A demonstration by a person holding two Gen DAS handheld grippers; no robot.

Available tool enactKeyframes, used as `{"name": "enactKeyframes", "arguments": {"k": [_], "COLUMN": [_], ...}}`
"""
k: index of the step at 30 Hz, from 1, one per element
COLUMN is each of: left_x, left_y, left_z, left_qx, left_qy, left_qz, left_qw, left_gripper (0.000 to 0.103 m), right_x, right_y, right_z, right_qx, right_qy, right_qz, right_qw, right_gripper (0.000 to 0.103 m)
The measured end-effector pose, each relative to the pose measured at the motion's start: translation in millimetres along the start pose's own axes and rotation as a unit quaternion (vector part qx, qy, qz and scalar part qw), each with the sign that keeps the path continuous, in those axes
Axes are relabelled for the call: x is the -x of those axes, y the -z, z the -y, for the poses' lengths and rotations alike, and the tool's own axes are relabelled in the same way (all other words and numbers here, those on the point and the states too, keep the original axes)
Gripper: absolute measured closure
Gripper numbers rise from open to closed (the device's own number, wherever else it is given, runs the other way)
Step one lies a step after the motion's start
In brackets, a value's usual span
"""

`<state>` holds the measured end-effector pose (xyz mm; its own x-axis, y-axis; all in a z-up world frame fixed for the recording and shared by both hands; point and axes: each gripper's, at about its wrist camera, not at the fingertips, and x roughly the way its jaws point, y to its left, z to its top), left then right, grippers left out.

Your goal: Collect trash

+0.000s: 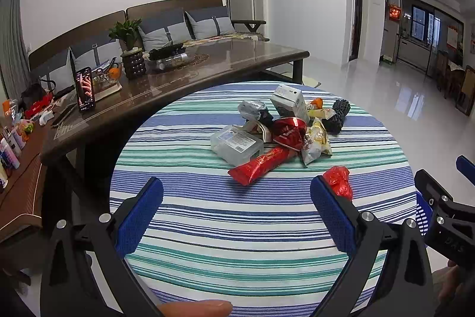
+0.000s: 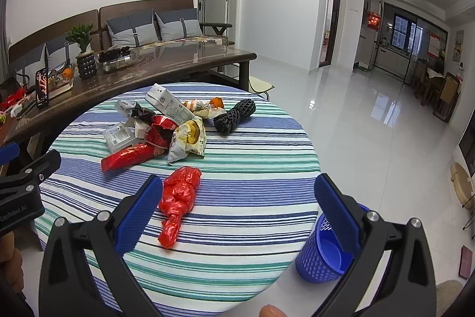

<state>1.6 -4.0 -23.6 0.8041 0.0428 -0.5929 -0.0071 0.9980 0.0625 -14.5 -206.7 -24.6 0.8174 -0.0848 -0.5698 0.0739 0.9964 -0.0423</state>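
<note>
With both jaws spread wide and empty, the right gripper (image 2: 236,208) was best closed across the red bag (image 2: 178,198) beside its left finger, the left gripper (image 1: 237,211) idle.

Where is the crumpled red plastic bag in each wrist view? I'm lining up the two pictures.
Left wrist: the red plastic bag lies right of centre, partly behind the left gripper's right finger.
Right wrist: it lies lower centre on the striped tablecloth, beside the right gripper's left finger.
Shared landmark: the long red wrapper, just beyond the bag.
</note>
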Motion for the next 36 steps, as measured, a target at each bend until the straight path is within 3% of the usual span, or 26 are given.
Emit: {"name": "enactKeyframes", "arguments": {"k": [25,31,36], "left_x": [-31,-70,-98], "left_y": [15,35,49], "left_z": [9,-3,-4], "left_qx": [-0.015,0.012,0.002], "left_qy": [-0.004,0.018,0.025], "left_qz": [-0.04,-0.107,-0.138], "left_qw": [0.9991,0.9941,0.9901], "left_gripper": [0.005,0.005,0.005], "right_x": [-20,-32,-47], "right_y": [13,21,34], "right_z": [5,12,15], "right_qx": [0.008,-0.002,-0.021], "right_qy": [0.015,0.003,-0.048], "right_qz": [-0.022,-0.033,-0.049], "right_qw": [1.0,0.999,0.997], "right_gripper": [0.005,0.005,0.005]}}
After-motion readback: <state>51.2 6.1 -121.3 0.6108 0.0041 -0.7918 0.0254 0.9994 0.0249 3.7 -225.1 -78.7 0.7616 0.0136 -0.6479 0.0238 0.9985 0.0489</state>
